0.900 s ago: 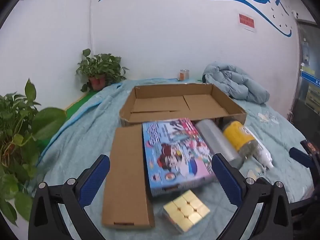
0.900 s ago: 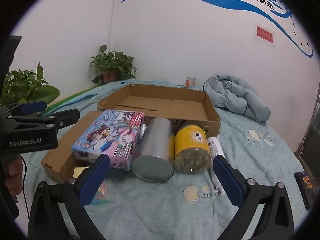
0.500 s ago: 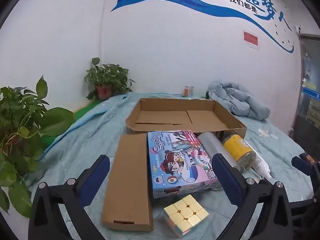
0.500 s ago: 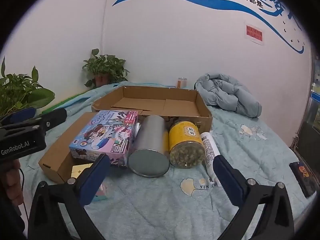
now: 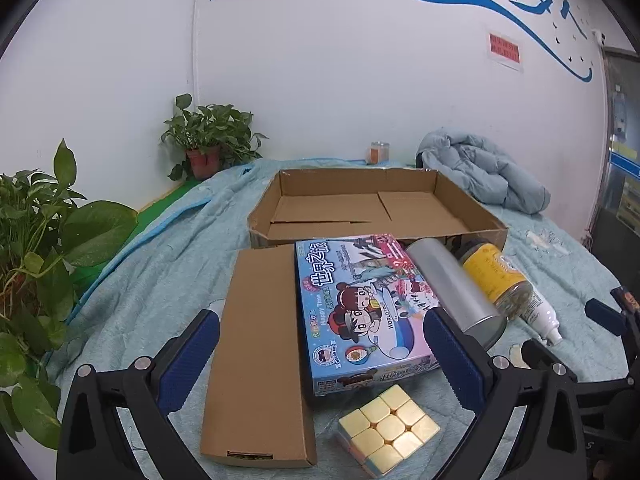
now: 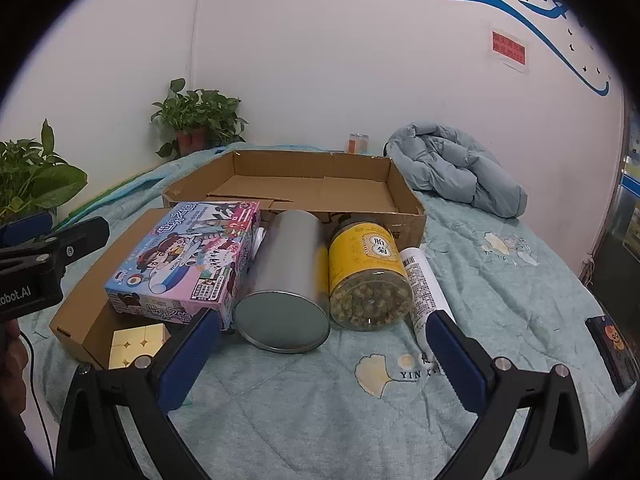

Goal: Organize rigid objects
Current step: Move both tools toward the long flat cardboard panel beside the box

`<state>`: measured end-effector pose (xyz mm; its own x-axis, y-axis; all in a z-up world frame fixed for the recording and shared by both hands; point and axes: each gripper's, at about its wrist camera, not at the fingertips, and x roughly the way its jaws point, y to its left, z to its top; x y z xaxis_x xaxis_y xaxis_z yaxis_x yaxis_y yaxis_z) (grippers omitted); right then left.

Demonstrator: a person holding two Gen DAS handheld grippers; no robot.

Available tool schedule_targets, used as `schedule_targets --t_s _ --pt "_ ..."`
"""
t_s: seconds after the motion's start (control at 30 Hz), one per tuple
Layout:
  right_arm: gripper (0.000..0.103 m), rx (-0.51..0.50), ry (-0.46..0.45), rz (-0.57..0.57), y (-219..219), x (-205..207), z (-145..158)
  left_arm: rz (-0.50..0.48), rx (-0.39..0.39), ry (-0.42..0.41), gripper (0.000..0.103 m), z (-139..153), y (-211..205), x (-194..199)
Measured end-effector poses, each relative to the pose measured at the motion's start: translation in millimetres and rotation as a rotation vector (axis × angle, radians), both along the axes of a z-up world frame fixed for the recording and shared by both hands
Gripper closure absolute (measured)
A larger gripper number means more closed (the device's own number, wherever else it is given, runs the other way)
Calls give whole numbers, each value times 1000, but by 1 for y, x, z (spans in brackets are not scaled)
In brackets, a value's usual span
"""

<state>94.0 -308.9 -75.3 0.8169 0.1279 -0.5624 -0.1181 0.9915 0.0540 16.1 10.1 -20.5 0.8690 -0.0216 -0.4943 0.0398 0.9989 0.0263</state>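
On the quilted bed (image 6: 500, 280), in front of the empty cardboard tray (image 5: 452, 204), lie the game box (image 5: 360, 308), silver tin (image 6: 286, 280), yellow-labelled jar (image 6: 366, 268) and white tube (image 6: 424, 284). From the left gripper (image 5: 324, 360), jaws spread wide and holding nothing, the whole pastel cube (image 5: 388, 428) and flat carton (image 5: 260, 352) show. From the right gripper (image 6: 322, 356), equally open and empty, the cube is half hidden, and a dark item (image 6: 612, 344), perhaps a small box, lies at the bed's right edge.

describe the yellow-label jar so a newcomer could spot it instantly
Find the open cardboard tray on the blue quilt. In the row lying before its near wall, the jar sits between a silver tin and a white tube. Only it is clear, showing dried flowers.
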Motion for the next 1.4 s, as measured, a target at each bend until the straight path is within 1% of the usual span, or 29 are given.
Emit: schedule_targets --t_s 0.2,0.3,0.4,0.53,0.57,0.6,0.63,0.67,0.7,0.73,0.77,0.8,0.83,0.87,0.9,0.93,1.0,1.03,1.13,1.2,1.27,1.37,1.4 --pt "1 -6 33 2 -4 11 -6 26 -13 13 1 -5 4 9" --pt "1 -10 46 22 1 14 -8 33 -21 21 1 -8 8 13" --pt "1 -15 53 44 8 15 -9 42 -9 23 1 -9 8 16" --pt "1 -24 61 60 12 19 -11 34 -11 30 1 -11 12 21" --pt "2 -22 65 65 12 19 -11 30 -14 33 2 -12 14 22" --pt "15 -14 66 72 12 20 -11 27 -18 33 5 -12 15 24" --pt "24 -2 65 84 13 19 -10 25 -20 27 25 -13 16 24" --pt "33 1 66 91 14 19 -9 19 -21 31 51 -14 17 25" --pt "33 7 60 98 15 19 -8 11 -20 51 57 -16 19 28" --pt "32 27 39 119 15 17 -5 2 -27 71 57 -16 21 31" --pt "26 37 25 129 17 16 -4 -11 -40 70 49 -16 24 31" --pt "13 44 10 139 18 14 -2 -29 -56 63 37 -14 28 30" --pt "7 52 -5 154 20 13 0 -31 -62 60 2 -13 31 29" --pt "1 61 -16 181 23 11 1 -25 -66 48 0 -12 34 27" --pt "1 75 -21 210 26 10 1 -21 -73 32 1 -11 39 26" --pt "1 87 -14 235 29 10 1 -28 -74 39 1 -12 43 28" --pt "1 151 14 316 37 11 -1 -51 -86 77 1 -16 50 31" --pt "0 191 36 358 41 10 -3 -64 -119 105 1 -20 58 34" --pt "0 245 88 457 59 8 -2 -101 -235 187 1 -33 82 40" --pt "0 267 122 512 73 6 0 -116 -262 225 1 -41 94 43" --pt "1 277 158 564 89 7 3 -116 -271 262 1 -49 106 48" --pt "1 286 233 589 111 13 2 -114 -348 317 1 -62 127 59" --pt "0 297 266 583 117 16 -1 -133 -389 346 1 -69 135 64"
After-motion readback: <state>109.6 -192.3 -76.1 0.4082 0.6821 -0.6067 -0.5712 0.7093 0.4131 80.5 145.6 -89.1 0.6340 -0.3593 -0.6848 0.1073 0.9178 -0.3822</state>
